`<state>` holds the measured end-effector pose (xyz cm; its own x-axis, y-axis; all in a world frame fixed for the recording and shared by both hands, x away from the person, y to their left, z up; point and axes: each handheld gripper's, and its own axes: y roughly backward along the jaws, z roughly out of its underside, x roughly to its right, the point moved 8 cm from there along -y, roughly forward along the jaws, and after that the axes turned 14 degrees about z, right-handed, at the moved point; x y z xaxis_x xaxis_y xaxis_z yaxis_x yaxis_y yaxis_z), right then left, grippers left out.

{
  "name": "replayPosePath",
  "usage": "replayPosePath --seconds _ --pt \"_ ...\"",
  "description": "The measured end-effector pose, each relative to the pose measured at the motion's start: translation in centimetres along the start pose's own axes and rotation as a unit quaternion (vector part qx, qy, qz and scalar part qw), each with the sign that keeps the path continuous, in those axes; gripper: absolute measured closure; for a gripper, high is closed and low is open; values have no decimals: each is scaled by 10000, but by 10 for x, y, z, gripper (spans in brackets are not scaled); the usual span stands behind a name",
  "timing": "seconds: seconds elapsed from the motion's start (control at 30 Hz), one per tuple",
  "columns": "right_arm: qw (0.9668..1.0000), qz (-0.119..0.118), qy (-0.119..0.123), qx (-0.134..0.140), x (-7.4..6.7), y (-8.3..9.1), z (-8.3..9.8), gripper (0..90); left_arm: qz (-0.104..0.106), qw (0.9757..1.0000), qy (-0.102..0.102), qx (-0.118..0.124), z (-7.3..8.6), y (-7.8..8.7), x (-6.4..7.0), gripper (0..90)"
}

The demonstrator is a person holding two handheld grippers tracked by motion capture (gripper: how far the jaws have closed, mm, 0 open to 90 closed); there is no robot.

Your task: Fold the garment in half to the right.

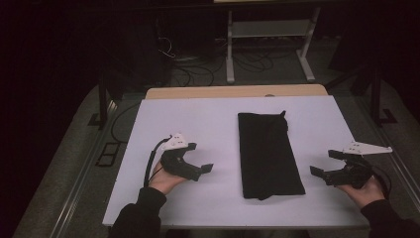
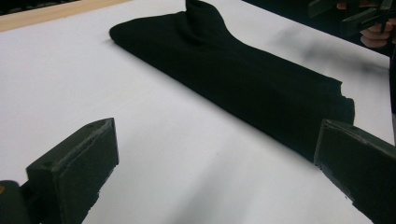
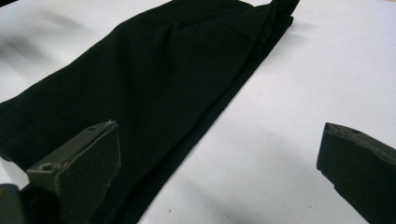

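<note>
A black cloth (image 1: 268,153) lies folded into a long strip at the middle of the white table top (image 1: 203,124), running from near to far. My left gripper (image 1: 199,157) is held open to the left of the cloth, a short gap away, jaws pointing right. My right gripper (image 1: 324,162) is open to the right of the cloth, jaws pointing left. In the left gripper view the cloth (image 2: 233,74) crosses ahead of the wide-apart jaws, and the other gripper (image 2: 359,16) shows at the top right. In the right gripper view the cloth (image 3: 140,88) lies ahead and left of the jaws.
A wooden strip (image 1: 237,91) borders the table's far edge. Beyond it stand a white metal frame (image 1: 270,39) and cables (image 1: 198,67) on the dark floor. Bare white table lies on both sides of the cloth.
</note>
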<state>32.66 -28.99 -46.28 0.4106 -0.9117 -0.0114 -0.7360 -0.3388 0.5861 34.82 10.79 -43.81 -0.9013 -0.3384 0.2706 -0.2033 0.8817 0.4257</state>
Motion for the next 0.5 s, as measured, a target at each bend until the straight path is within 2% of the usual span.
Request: replayPosePath --seconds 0.13,0.5 --pt "10000 -13 2 9 0 0 1 0 -56 10000 1 7 6 10 -3 0" --pt "10000 -26 -27 -2 0 -1 4 0 -316 9992 128 222 25 39 -14 0"
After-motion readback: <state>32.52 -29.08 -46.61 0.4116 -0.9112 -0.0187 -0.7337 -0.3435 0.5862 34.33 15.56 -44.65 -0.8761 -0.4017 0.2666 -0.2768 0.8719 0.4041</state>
